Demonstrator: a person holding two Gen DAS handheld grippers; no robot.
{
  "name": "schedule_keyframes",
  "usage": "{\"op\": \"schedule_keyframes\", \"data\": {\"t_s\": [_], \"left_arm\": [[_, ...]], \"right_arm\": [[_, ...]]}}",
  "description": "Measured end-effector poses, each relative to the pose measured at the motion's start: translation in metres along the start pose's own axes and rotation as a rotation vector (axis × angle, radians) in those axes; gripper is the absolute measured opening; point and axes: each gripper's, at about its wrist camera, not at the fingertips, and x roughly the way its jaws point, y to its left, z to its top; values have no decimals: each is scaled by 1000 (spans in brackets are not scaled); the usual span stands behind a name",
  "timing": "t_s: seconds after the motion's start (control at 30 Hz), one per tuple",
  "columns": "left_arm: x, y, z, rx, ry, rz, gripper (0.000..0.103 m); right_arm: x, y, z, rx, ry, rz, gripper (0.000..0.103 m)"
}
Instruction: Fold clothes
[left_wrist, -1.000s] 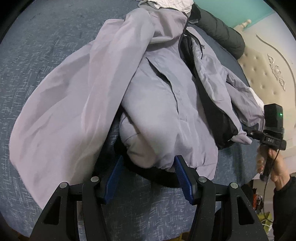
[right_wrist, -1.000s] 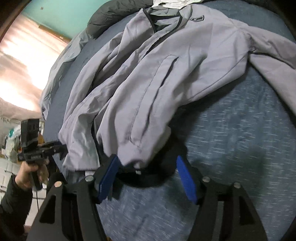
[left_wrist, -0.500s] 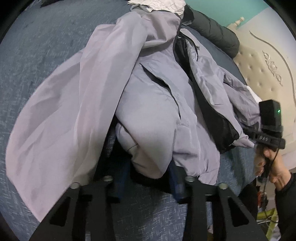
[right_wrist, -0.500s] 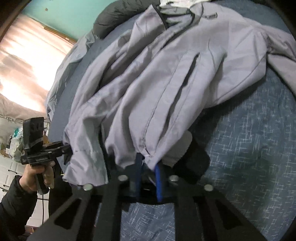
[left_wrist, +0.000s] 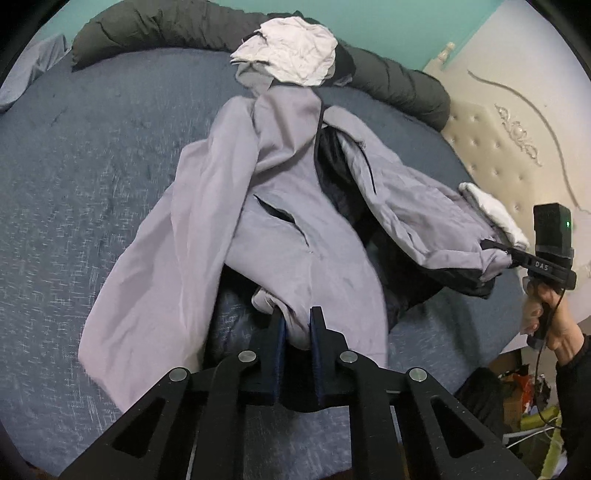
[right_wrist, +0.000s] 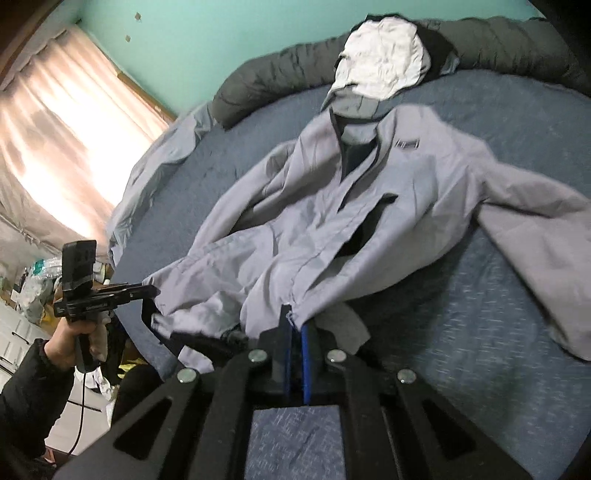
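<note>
A light grey jacket (left_wrist: 288, 192) (right_wrist: 351, 221) with a dark lining lies spread on a blue bed (left_wrist: 92, 147), collar at the far end. My left gripper (left_wrist: 296, 314) has bunched hem fabric between its blue pads; its jaws are closing and the pads press on it. My right gripper (right_wrist: 295, 321) is shut on the hem of the other front panel. Each gripper shows in the other's view, held by a hand: the right gripper (left_wrist: 511, 254) and the left gripper (right_wrist: 153, 291) both carry a hem corner above the bed.
A crumpled white garment (left_wrist: 291, 48) (right_wrist: 380, 55) lies beyond the collar, against a rolled dark duvet (left_wrist: 388, 81) (right_wrist: 258, 81). A cream tufted headboard (left_wrist: 509, 147) stands at the right. A lit curtain (right_wrist: 55, 129) and floor clutter (right_wrist: 33, 284) are past the bed's edge.
Both grippers went from open around the hem to closed on it. Both rose, lifting the jacket's lower edge off the bed and bringing the far wall into view.
</note>
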Motion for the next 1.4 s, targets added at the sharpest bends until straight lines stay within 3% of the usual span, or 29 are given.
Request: {"op": "schedule_keyframes", "data": {"t_s": [0.27, 0.43, 0.8, 1.0, 1.13, 1.27, 1.4], "left_arm": [[-41, -19, 8, 19, -54, -41, 12], [-62, -14, 16, -16, -103, -66, 12], [34, 30, 0, -118, 62, 11, 12], [70, 41, -9, -142, 103, 21, 13], [67, 49, -13, -149, 113, 1, 15], [46, 48, -19, -94, 98, 23, 29], [28, 45, -27, -35, 101, 45, 37]], "right_arm": [[-67, 4, 0, 24, -46, 14, 4], [-100, -25, -12, 98, -88, 5, 4], [-38, -104, -62, 172, 58, -234, 4], [-19, -137, -83, 212, 80, -292, 4], [-26, -138, -86, 193, 62, -287, 9], [-43, -131, -88, 173, 20, -277, 14], [-63, -120, -88, 156, -37, -245, 37]]}}
